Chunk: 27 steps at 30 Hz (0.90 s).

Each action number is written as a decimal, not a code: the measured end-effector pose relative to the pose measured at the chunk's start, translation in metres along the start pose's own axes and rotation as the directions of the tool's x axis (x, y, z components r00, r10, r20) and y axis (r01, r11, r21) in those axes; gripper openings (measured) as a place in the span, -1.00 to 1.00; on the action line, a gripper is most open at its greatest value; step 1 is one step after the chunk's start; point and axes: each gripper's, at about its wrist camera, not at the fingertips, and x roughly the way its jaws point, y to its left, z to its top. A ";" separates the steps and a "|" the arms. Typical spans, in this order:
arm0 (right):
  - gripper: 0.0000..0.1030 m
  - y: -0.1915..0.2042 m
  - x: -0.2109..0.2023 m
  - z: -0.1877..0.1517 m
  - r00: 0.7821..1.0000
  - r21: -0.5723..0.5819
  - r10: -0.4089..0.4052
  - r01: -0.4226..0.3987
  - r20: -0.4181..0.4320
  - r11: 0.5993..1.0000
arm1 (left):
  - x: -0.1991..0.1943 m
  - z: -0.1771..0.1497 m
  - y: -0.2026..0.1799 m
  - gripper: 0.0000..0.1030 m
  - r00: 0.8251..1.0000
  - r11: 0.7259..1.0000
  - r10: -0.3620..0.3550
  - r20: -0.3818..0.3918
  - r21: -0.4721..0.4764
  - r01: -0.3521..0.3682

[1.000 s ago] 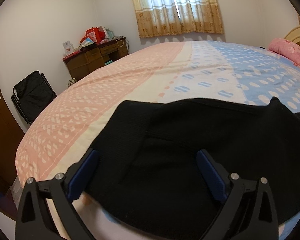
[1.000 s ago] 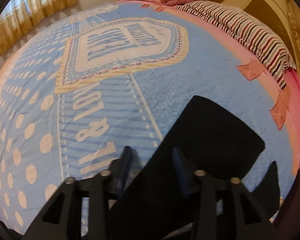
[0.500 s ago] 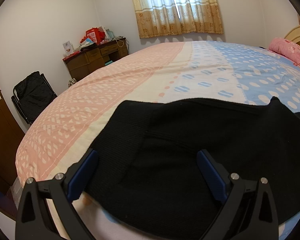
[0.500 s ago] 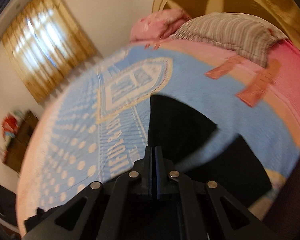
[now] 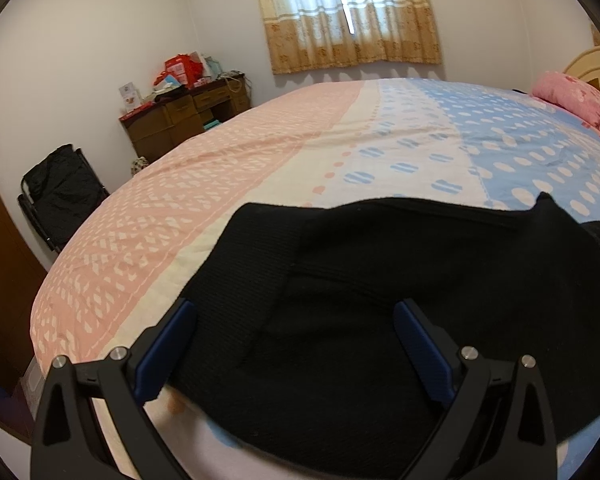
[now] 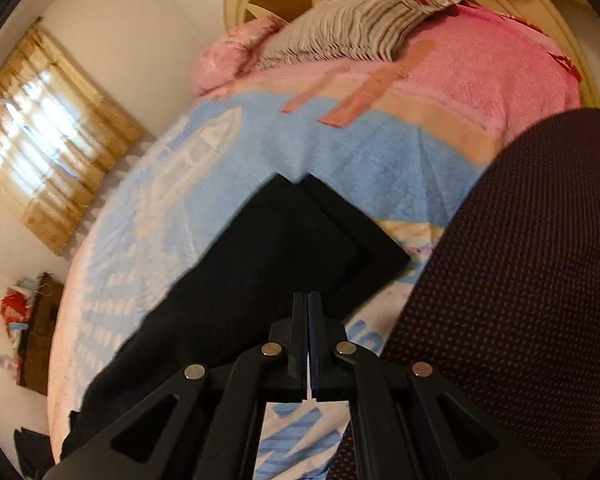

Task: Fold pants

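Black pants [image 5: 380,280] lie on the bed near its front edge, waist end under my left gripper [image 5: 296,320]. That gripper is open, its blue pads [image 5: 168,348] straddling the fabric without pressing on it. In the right wrist view the pants' legs [image 6: 260,240] stretch away from me across the blue bedspread [image 6: 360,152], one layer stacked on the other with the hems nearly matched. My right gripper [image 6: 308,300] is shut with its tips at the near edge of the upper leg, apparently pinching the cloth.
A dark dotted garment on the person [image 6: 520,280] fills the right of the right wrist view. A striped pillow [image 6: 360,24] and a pink pillow [image 5: 572,96] lie by the headboard. A cluttered wooden desk [image 5: 180,120] and a black chair [image 5: 60,196] stand by the far wall.
My right gripper closed over the edge of one pants leg, then swung and rolled across the bed; that leg now lies over the other. The left gripper has not moved.
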 end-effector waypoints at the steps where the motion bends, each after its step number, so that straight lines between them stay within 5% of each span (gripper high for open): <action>1: -0.98 0.002 -0.004 0.002 1.000 -0.013 0.007 -0.007 0.018 1.000 | -0.002 0.002 0.000 0.94 1.000 1.000 -0.018 -0.003 0.006 0.018; 4: -0.94 0.016 -0.009 0.017 0.998 -0.101 0.019 -0.013 0.057 0.995 | -0.018 0.008 -0.006 0.94 0.997 0.997 -0.078 0.011 0.025 0.078; 8: -0.80 0.027 0.022 0.027 0.998 -0.259 -0.049 0.037 -0.042 0.965 | -0.049 0.017 -0.032 0.94 0.979 0.979 -0.189 0.072 0.097 0.182; 11: -0.80 0.019 0.045 0.029 0.987 -0.284 -0.124 0.089 -0.105 0.955 | -0.065 0.021 -0.055 0.95 0.966 0.961 -0.243 0.089 0.156 0.227; 15: -0.80 0.009 0.049 0.029 0.987 -0.306 -0.104 0.062 -0.123 0.950 | -0.075 0.022 -0.068 0.95 0.949 0.941 -0.309 0.067 0.165 0.295; 24: -0.78 0.007 0.055 0.037 0.984 -0.361 -0.119 0.064 -0.133 0.930 | -0.074 0.024 -0.082 0.95 0.946 0.937 -0.322 0.023 0.150 0.315; 27: -0.34 0.008 0.058 0.036 0.982 -0.358 -0.107 0.044 -0.157 0.933 | -0.074 0.024 -0.085 0.95 0.949 0.938 -0.316 0.019 0.153 0.310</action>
